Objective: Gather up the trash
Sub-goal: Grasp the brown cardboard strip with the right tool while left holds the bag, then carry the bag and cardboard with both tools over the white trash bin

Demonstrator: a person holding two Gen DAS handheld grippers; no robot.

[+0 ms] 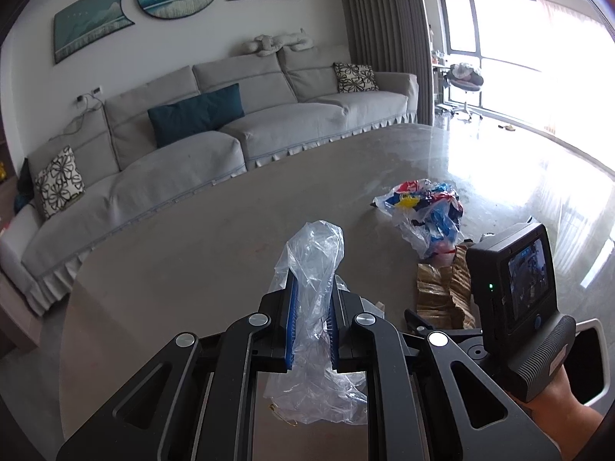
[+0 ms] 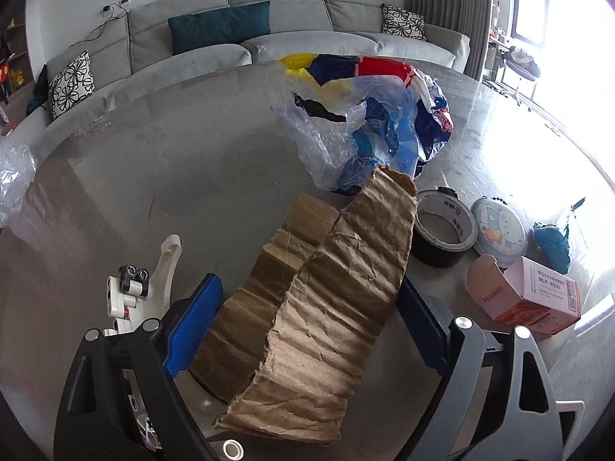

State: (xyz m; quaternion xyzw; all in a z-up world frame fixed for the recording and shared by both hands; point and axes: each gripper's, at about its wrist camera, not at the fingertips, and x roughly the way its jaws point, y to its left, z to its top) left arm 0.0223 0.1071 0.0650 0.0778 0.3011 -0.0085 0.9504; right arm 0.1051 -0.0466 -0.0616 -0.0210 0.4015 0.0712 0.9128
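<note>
My left gripper (image 1: pixel 313 280) is shut on a clear plastic bag (image 1: pixel 315 246), which sticks up past the blue pads and hangs below them. A crumpled piece of brown corrugated cardboard (image 2: pixel 326 307) lies on the round glass table (image 2: pixel 153 176) between the wide-set jaws of my right gripper (image 2: pixel 307 288). Its blue pads (image 2: pixel 196 322) stand beside the cardboard's edges without clearly pressing. Just beyond lies a crumpled colourful plastic bag (image 2: pixel 369 115). From the left wrist, the same cardboard (image 1: pixel 442 292) and colourful bag (image 1: pixel 426 207) sit to the right.
Right of the cardboard are a black tape roll (image 2: pixel 442 230), a round cartoon lid (image 2: pixel 499 226), a pink carton (image 2: pixel 530 292) and a teal wad (image 2: pixel 553 242). A white gadget (image 2: pixel 134 292) lies on the left. A grey sofa (image 1: pixel 192 134) curves behind the table.
</note>
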